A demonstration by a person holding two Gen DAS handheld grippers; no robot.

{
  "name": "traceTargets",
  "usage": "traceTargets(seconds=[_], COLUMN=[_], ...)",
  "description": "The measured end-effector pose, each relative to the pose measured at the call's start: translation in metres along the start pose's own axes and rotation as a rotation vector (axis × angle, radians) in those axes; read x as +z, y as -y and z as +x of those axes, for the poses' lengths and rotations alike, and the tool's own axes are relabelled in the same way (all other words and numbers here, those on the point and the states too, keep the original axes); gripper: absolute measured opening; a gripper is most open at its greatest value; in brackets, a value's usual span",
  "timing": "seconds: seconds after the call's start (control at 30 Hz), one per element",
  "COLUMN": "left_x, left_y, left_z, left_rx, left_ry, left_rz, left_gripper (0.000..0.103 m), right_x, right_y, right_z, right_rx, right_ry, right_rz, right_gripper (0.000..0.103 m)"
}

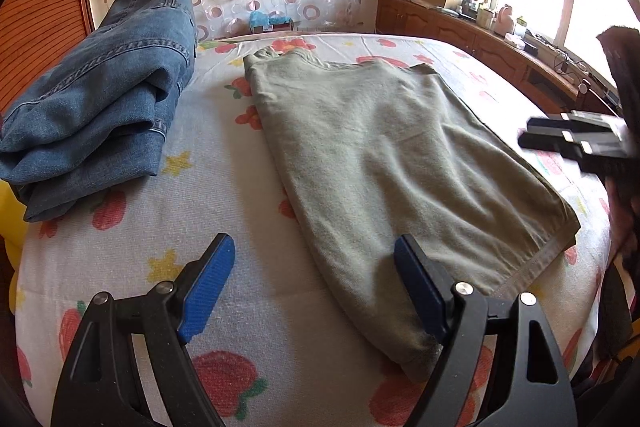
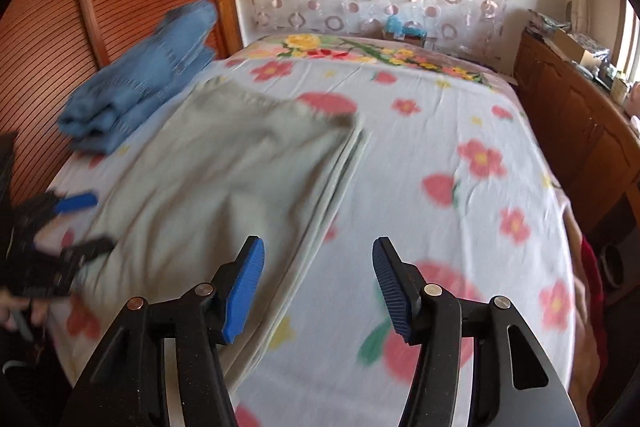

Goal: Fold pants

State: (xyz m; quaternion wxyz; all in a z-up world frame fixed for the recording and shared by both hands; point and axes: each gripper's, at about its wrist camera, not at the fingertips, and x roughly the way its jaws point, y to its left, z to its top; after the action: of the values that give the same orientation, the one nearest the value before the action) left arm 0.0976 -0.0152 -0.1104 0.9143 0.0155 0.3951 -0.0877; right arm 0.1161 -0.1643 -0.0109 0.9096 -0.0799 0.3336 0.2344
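Both grippers, left [image 1: 314, 281] and right [image 2: 318, 285], gape empty above green pants [image 1: 400, 163].

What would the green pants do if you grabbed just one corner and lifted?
The green pants would probably droop and unfold, since the cloth looks soft and wrinkled. The layers stacked along one edge would likely slide apart. They look thin, so probably lighter than the bulky folded jeans beside them.
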Motion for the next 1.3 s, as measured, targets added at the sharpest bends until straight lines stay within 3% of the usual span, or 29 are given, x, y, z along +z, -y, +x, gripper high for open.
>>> traceTargets(seconds=[0.17,0.5,0.7,0.87,0.93,1.3], left_x=[0.000,-0.003,-0.013,-0.028,-0.031,-0.038], left_y=[0.000,0.003,0.010,0.012,0.011,0.020], left_z=[0.000,-0.014,-0.038,-0.046,-0.046,-0.043], left_rx=[0.001,-0.016,-0.081,-0.118,-0.124,-0.158], left_ry=[0.000,0.020,0.034,0.014,0.008,-0.010], left_rz=[0.001,-0.008,0.008,-0.006,-0.015,-0.016], left_gripper=[0.083,0.081,0.061,0.037,0.034,0.030], right_x=[-0.022,-0.045,-0.055,-0.063,-0.064,-0.062], right_y=[-0.013,-0.035,-0.036,-0.034,-0.034,-0.043], right_z=[-0.014,-0.041,-0.057,-0.062,-0.060,-0.043], right_rx=[0.019,-0.049,0.000,0.053,0.071,0.026], right_ry=[0.002,0.023,0.032,0.025,0.016,-0.016], right_rz=[-0.015,-0.012,0.009,0.050,0.053,0.042], right_gripper=[0.058,0.059,0.059,0.058,0.050,0.048])
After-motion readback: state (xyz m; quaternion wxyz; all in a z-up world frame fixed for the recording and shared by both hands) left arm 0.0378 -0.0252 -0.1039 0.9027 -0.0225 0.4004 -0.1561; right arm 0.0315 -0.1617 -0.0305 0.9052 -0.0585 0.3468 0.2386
